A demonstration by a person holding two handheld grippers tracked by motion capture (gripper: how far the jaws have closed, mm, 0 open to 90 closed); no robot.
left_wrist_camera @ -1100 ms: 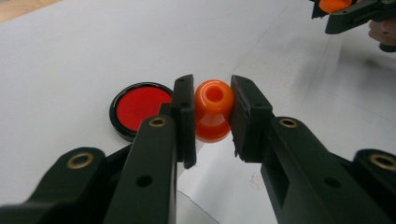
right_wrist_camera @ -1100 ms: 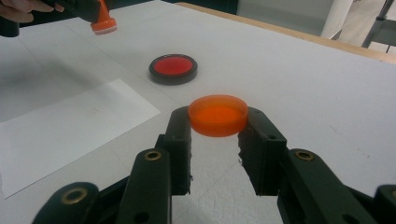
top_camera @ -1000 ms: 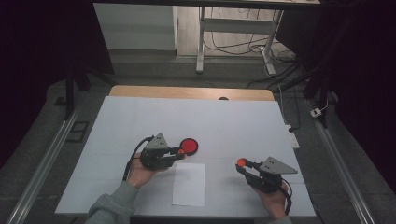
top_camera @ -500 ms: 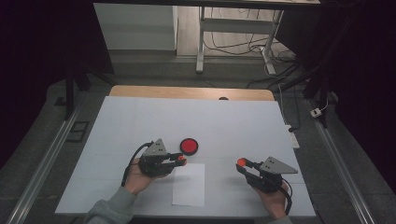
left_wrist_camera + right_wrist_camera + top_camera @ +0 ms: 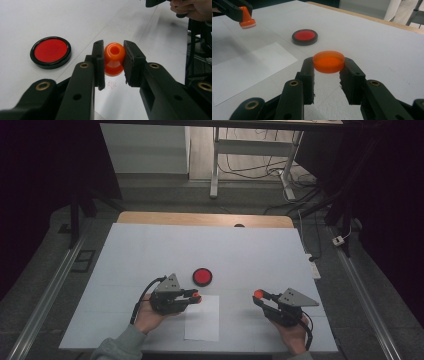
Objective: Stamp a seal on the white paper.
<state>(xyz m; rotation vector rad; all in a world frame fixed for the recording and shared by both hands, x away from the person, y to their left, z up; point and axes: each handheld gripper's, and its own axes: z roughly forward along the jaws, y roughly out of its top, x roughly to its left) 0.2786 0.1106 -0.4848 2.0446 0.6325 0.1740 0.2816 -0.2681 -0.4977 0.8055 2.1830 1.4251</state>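
Note:
My left gripper (image 5: 113, 53) is shut on a small orange stamp (image 5: 114, 60), holding it by its neck with the handle's hollow top facing the camera. It hovers over the top left corner of a white paper sheet (image 5: 202, 317). From above, the left gripper (image 5: 195, 297) sits just short of a round red ink pad (image 5: 202, 276) in a black case. My right gripper (image 5: 328, 65) is shut on a flat orange round lid (image 5: 328, 61), held level above the table. In the high view the right gripper (image 5: 259, 295) is right of the paper.
The white table (image 5: 150, 250) has a wooden strip along its far edge. The ink pad (image 5: 305, 37) lies beyond the lid, and the stamp (image 5: 246, 17) hangs at far left over the paper (image 5: 244, 70). Faint reddish marks (image 5: 110, 85) show on the paper.
My left gripper has drawn back from the ink pad with the stamp, toward the person and over the paper's corner. The right gripper has stayed put.

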